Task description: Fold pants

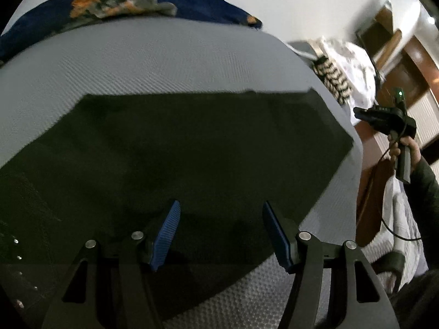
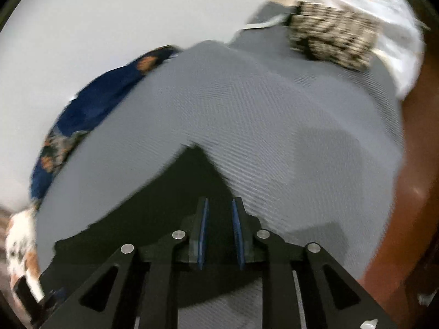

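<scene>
I see the grey bed (image 1: 170,60) spread ahead of both jaws, the dark pants (image 1: 192,142) lying flat on it beneath them. Beyond sits a blue patterned blanket (image 1: 115,0); a zebra-print cloth (image 2: 332,38) lies ahead-right. My left gripper (image 1: 221,219) is spread wide, empty; my right gripper (image 2: 219,219) shows a narrow gap, nothing pinched.

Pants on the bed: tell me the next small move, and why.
Probably lower the left gripper onto the near edge of the dark pants and close. Its jaws stand open and empty just above the cloth, which lies flat on the grey mattress; the right gripper grips nothing.
</scene>
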The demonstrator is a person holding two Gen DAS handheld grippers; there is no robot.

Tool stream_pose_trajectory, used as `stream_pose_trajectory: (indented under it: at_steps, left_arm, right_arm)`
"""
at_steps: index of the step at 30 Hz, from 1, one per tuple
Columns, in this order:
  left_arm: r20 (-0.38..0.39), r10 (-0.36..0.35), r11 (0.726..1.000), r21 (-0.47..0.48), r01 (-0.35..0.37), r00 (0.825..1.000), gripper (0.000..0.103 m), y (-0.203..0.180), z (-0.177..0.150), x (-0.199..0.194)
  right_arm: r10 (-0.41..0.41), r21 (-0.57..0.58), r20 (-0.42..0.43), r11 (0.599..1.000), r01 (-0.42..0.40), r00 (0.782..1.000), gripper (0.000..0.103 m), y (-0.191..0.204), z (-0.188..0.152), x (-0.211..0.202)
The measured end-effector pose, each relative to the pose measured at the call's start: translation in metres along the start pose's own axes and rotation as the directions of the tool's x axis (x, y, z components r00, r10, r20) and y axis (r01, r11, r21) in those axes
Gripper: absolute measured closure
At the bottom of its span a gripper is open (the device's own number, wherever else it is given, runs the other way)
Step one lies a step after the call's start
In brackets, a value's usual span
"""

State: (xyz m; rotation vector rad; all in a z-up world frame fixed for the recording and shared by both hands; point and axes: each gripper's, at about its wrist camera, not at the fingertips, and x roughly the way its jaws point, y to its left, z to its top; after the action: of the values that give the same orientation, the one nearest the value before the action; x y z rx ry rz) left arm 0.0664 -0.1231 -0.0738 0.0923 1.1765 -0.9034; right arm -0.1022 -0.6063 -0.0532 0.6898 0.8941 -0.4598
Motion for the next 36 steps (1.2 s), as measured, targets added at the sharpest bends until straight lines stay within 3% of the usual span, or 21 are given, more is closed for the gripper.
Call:
stream_pose_trajectory:
  at_steps: [5,14,31,36]
  left_arm:
    - [0.029,0.039,0.997,-0.075,-0.037,0.999,0.040,0.015,0.009,-0.004]
    - [0.030,0.110,0.981,-0.166,-0.104,0.993,0.040,0.037,0.017,-0.001]
    - [-0.007,0.135,0.971,-0.199,-0.134,0.991,0.040,0.039,0.028,0.015]
    - [-0.010,0.141,0.969,-0.204,-0.140,0.990,0.040,0.040,0.027,0.016]
  right_arm:
    - [0.093,-0.076,-0.123,0.992,-0.103,0.988,0.085,0.025,0.039,0.047]
    - [0.030,-0.101,-0.225,0.993,-0.054,0.974,0.085,0.033,0.078,0.117]
    - [0.069,-0.190,-0.323,0.972,-0.136,0.944,0.084,0.043,0.081,0.143]
    - [0.031,-0.253,-0.256,0.963,-0.098,0.966,0.098,0.040,0.073,0.124]
